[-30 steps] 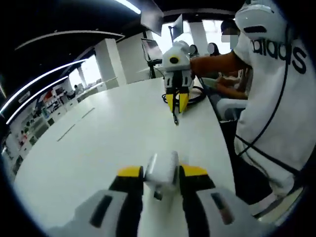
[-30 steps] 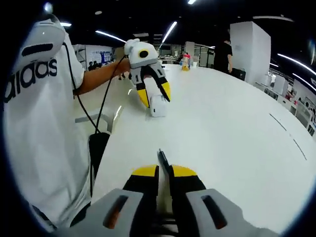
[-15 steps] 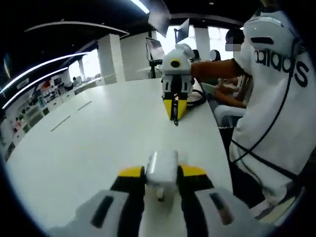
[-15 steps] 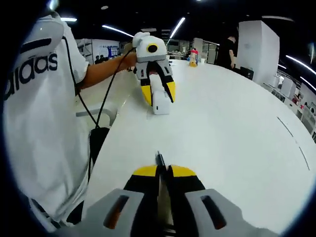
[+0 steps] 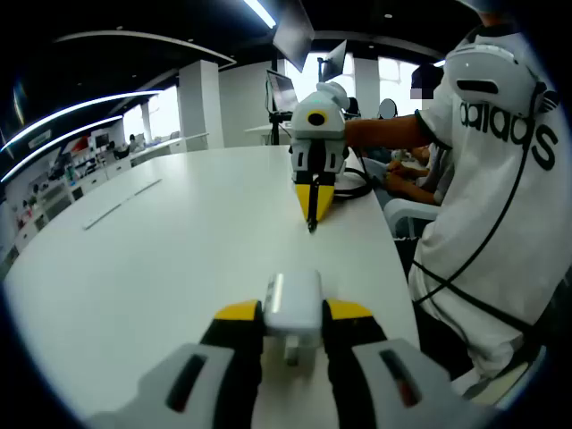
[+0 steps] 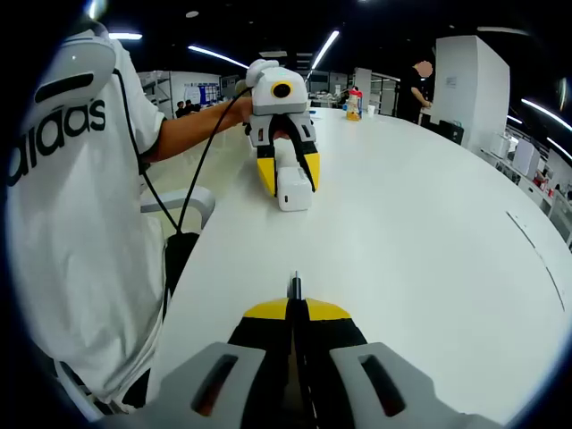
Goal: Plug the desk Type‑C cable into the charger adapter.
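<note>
Left gripper view: my left gripper [image 5: 293, 315] is clamping the white charger adapter [image 5: 292, 302] between its yellow-tipped jaws, just above the white desk [image 5: 161, 259]. Farther off in the same view, my right gripper [image 5: 314, 198] is pointing back toward me, jaws pressed together on the Type-C cable [image 5: 353, 183], w/ the plug end sticking out below the tips and the black cable looping behind on the desk. Adapter & plug are well apart, roughly facing each other. Right gripper view: the right gripper's [image 6: 294, 308] jaws are squeezing the plug [image 6: 293, 287], tip poking out near the middle; the left gripper [image 6: 284, 179] w/ the adapter [image 6: 292, 186] is sitting farther across the desk [image 6: 429, 223]. I'm wearing a white shirt [image 6: 67, 206]; a person in black [image 6: 418, 89] is standing at the far end.
</note>
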